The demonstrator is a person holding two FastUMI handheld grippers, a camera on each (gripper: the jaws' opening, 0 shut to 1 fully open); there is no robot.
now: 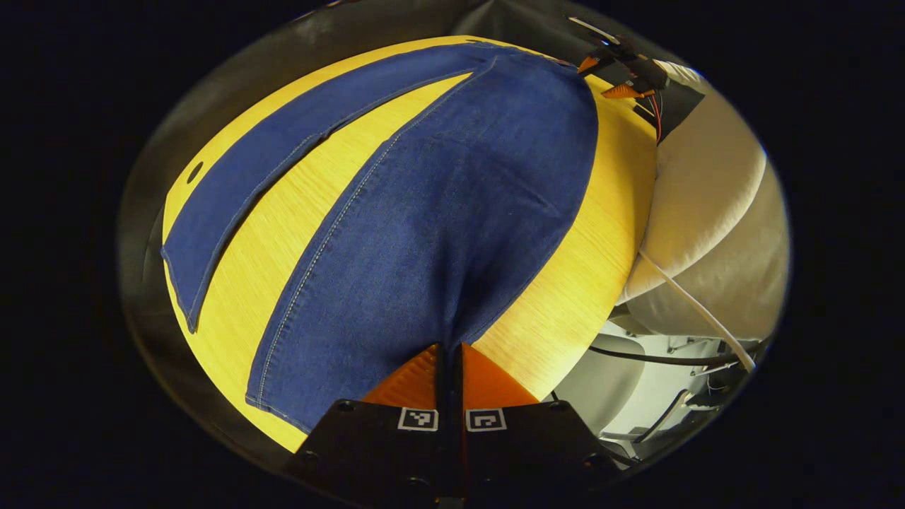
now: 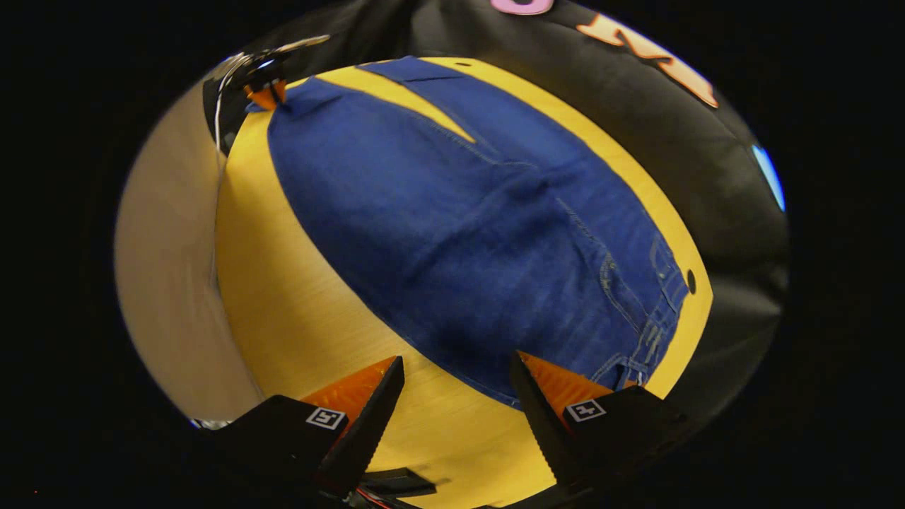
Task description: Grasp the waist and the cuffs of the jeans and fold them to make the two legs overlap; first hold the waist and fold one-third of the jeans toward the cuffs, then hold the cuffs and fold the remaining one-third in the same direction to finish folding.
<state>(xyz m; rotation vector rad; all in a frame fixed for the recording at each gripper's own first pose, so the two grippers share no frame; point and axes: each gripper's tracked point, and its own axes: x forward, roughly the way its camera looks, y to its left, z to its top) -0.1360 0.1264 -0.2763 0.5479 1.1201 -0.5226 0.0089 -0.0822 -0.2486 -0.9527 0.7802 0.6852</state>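
I had the left gripper (image 1: 450, 348) pinched shut on the near leg's cuff of the jeans (image 1: 438, 212), which lay spread on the yellow table (image 1: 283, 212), legs apart. The right gripper (image 2: 456, 382) hung open just short of the waist edge. I judged it should close there before both lifted evenly.

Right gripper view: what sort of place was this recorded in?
Likely a staged recording booth: black cloth wall behind a yellow wooden table, with jeans spread flat on it.
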